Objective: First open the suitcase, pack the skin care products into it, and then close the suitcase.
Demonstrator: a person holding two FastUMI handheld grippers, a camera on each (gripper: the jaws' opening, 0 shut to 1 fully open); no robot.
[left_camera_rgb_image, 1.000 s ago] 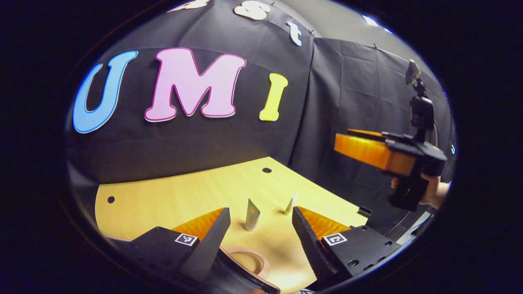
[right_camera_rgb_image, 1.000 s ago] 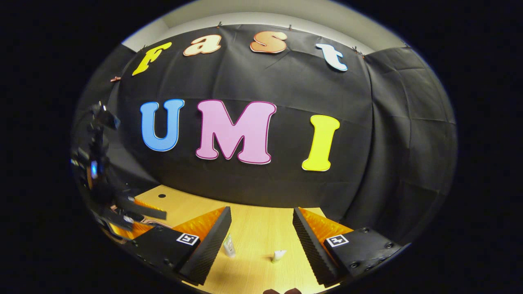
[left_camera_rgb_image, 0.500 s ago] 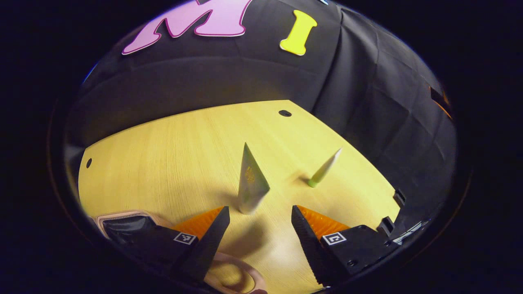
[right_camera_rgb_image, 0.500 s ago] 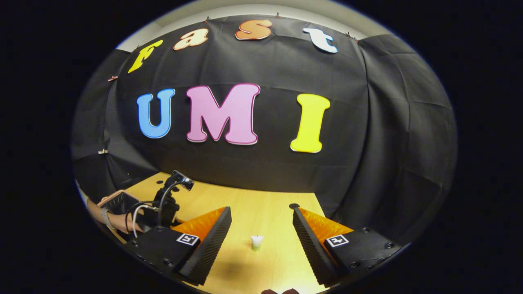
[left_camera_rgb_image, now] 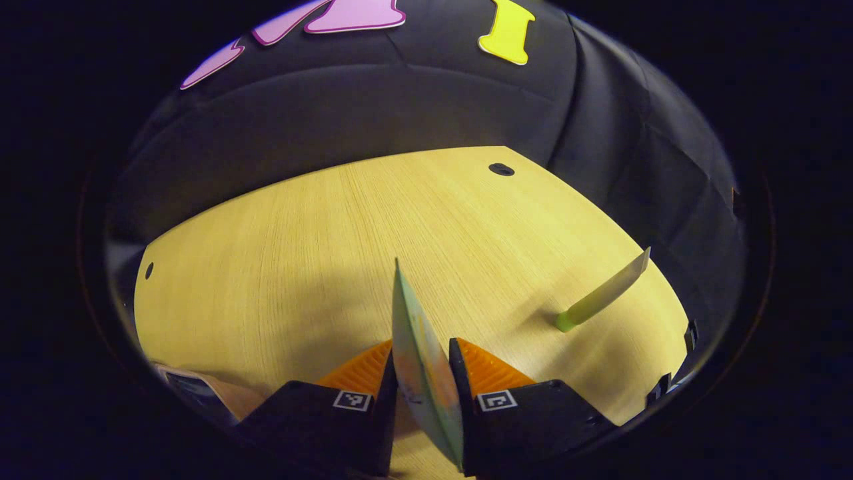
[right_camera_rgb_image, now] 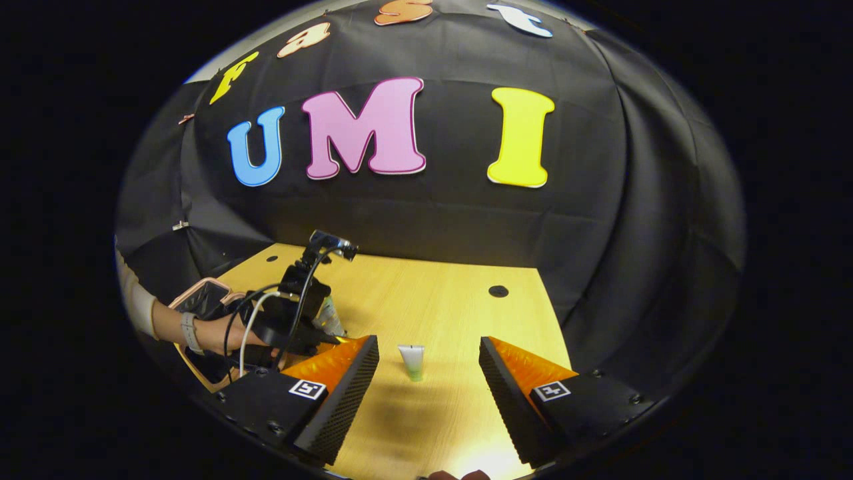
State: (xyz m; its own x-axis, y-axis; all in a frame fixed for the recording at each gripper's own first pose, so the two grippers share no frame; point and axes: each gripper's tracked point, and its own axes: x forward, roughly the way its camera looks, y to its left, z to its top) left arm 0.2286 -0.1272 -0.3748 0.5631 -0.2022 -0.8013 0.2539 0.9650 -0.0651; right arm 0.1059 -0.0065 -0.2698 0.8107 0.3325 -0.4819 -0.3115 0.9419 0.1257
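Bench (left_camera_rgb_image: 280, 227): pale wood grain running away from me, lit warm, with a dark round hole (left_camera_rgb_image: 501, 169) near its far corner and another small hole at its far left edge. Black cloth wall (left_camera_rgb_image: 373, 107) hangs right behind the bench's far edge and wraps round its right side in vertical folds; in the right gripper view the same cloth (right_camera_rgb_image: 640, 220) closes off the bench's far and right edges, with a strip of light ceiling above it.

My left tool (left_camera_rgb_image: 424, 390) has its fingers drawn in close on the flat white tube (left_camera_rgb_image: 418, 347), one finger against each face; the tube stands upright between them, crimped end up. The green-capped tube (left_camera_rgb_image: 600, 293) stands cap-down on the bench, to the right of the held tube and near the bench's right edge, leaning right in this lens.

My right tool (right_camera_rgb_image: 426, 393) is spread wide with nothing between its fingers. Straight ahead of it, between the two fingers in the picture but farther off, the green-capped tube (right_camera_rgb_image: 412, 361) stands on the bench. From here I see my left hand (right_camera_rgb_image: 216, 333) with a wrist band, cables looping off the left tool's body.

The suitcase (right_camera_rgb_image: 203, 297), pinkish rim and dark inside, lies open on the bench to the left of the held tube; its corner (left_camera_rgb_image: 213, 393) also shows in the left gripper view.
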